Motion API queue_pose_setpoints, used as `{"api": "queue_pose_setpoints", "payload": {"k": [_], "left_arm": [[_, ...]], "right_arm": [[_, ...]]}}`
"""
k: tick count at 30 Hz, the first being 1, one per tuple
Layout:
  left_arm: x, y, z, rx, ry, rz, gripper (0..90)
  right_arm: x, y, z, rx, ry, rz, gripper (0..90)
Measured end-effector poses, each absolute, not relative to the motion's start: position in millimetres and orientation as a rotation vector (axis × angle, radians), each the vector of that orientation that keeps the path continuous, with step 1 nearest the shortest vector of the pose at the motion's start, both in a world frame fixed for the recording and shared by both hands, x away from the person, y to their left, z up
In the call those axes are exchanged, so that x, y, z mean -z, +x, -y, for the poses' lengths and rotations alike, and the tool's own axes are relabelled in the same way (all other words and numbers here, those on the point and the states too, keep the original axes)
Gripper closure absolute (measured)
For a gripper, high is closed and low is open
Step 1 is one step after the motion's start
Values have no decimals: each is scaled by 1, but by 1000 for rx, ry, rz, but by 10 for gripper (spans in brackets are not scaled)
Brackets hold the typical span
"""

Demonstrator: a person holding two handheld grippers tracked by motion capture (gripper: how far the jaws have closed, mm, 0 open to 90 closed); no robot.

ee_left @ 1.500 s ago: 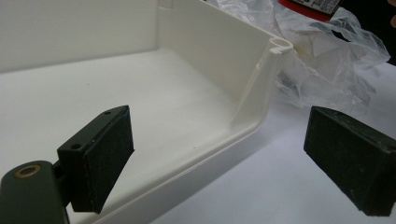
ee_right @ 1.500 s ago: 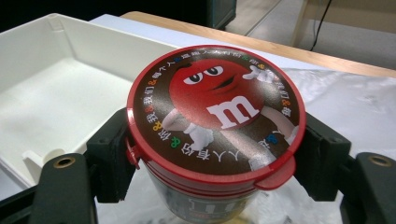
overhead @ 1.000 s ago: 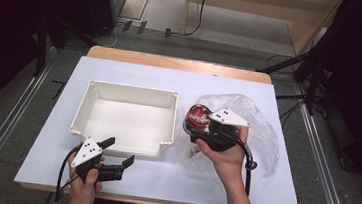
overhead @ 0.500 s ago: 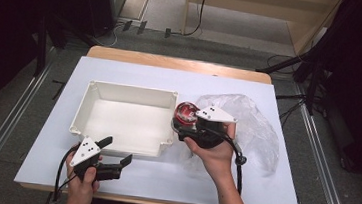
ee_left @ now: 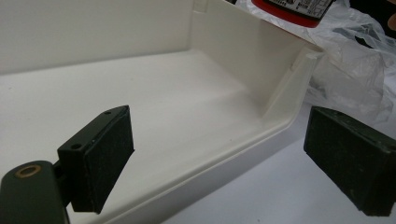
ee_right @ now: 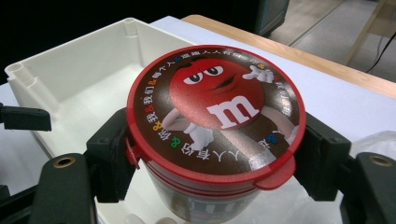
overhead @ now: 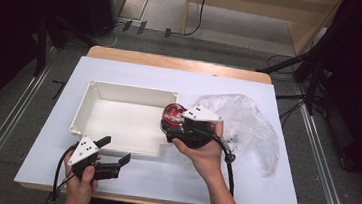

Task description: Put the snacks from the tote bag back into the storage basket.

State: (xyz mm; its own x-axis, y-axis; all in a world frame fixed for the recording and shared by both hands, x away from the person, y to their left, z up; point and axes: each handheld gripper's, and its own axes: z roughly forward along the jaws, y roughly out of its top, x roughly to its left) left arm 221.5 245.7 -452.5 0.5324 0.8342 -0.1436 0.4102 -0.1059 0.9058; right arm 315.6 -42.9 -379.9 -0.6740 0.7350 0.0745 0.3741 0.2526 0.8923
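Right gripper (ee_right: 215, 154) clamps red-lidded candy tub (ee_right: 215, 112), held above right rim of white plastic bin (overhead: 127, 119). Pickup done; lowering in and release left. Left gripper (ee_left: 233, 158) wide apart, empty, at bin's near wall. Plastic bag (overhead: 252, 124) beside bin.

white "m" on red cartoon candy figure on round tub lid (ee_right: 215, 109), ring of small multicoloured Chinese characters round lid edge, mostly too small to read, black print scraps on tub label (ee_left: 292, 5), illegible
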Motion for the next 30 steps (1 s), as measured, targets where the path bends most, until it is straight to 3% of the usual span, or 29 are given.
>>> {"api": "queue_pose_setpoints", "payload": {"k": [30], "left_arm": [[452,223,-250,-518,1724,-1062,90]], "right_arm": [[402,317,13,-1313,925,-2307,264]]}}
